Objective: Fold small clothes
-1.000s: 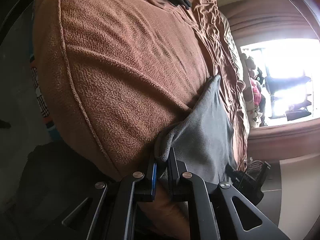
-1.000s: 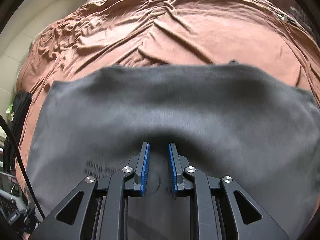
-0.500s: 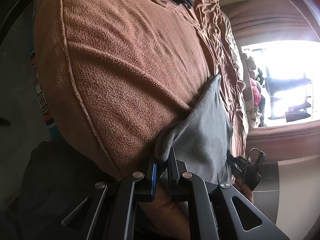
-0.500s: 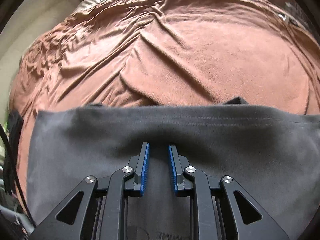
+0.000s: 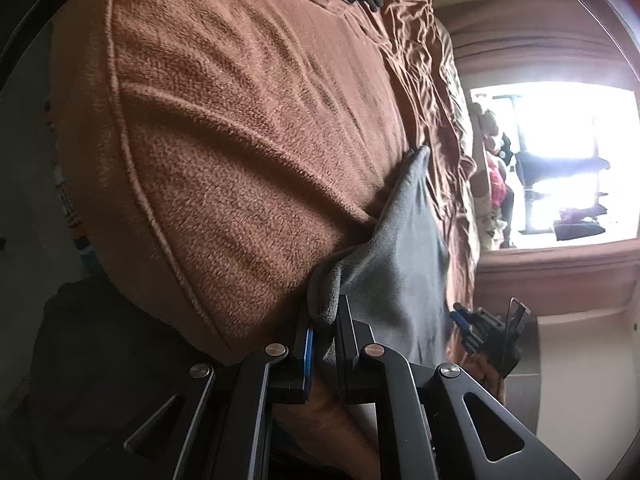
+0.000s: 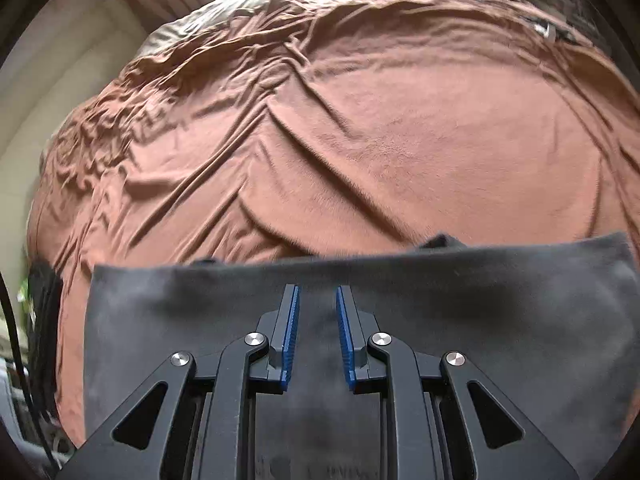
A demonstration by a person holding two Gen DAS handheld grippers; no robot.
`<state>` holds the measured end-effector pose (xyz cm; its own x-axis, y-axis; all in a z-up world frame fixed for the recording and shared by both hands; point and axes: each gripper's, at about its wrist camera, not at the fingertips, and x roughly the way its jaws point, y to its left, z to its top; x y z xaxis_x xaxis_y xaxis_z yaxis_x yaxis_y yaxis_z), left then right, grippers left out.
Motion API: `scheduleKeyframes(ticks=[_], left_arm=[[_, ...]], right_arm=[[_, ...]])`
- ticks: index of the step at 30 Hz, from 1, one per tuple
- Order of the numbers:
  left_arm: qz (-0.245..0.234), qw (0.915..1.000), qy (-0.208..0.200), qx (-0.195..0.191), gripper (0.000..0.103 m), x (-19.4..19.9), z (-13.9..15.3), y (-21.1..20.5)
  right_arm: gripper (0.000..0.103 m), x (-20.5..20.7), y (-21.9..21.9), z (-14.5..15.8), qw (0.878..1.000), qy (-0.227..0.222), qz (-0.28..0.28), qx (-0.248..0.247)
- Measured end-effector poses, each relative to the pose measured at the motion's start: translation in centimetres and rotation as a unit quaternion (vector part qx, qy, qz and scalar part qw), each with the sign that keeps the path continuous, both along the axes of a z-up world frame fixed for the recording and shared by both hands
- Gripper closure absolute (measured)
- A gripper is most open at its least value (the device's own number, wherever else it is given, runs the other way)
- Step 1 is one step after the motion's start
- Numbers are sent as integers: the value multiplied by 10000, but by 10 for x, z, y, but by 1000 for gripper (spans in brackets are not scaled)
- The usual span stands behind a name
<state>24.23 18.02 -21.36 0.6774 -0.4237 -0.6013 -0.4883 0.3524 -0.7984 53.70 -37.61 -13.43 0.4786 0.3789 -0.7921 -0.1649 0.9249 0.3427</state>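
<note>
The dark grey soft cloth garment (image 6: 460,320) lies flat across the lower half of the right wrist view, on a wrinkled rust-brown fleece bedspread (image 6: 400,140). The left gripper (image 5: 325,320), at lower centre, pinches a bunched corner of it. The right gripper (image 6: 316,312) hangs above the cloth, jaws apart and holding nothing.

grey garment (image 6: 480,312) | soft fabric, spread flat on bed | corner bunched up at its edge (image 5: 332,292)
</note>
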Motion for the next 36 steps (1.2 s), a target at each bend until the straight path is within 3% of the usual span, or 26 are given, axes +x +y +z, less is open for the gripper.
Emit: scheduleKeyframes(ticks=[10,26,27,31,36], left_arm=[[-125,9991,-370,-150,94,-12,9,2],[-342,9986,-406,-24,93,-30,10,-3],[-356,9985,-423,-29,90,-32,10,-4],[-370,9980,-503,-90,62,-35,10,-6],[-463,9973,-570,-95,58,-30,10,-9]], right_arm=[[87,-74,-12,10,9991,117,409,-12],[87,-182,-11,-18,9934,285,1083,-231],[87,-188,-11,-18,9932,264,1101,-260],[89,-213,-11,-17,9922,152,1180,-376],[92,-236,-14,-20,9929,43,1126,-373]])
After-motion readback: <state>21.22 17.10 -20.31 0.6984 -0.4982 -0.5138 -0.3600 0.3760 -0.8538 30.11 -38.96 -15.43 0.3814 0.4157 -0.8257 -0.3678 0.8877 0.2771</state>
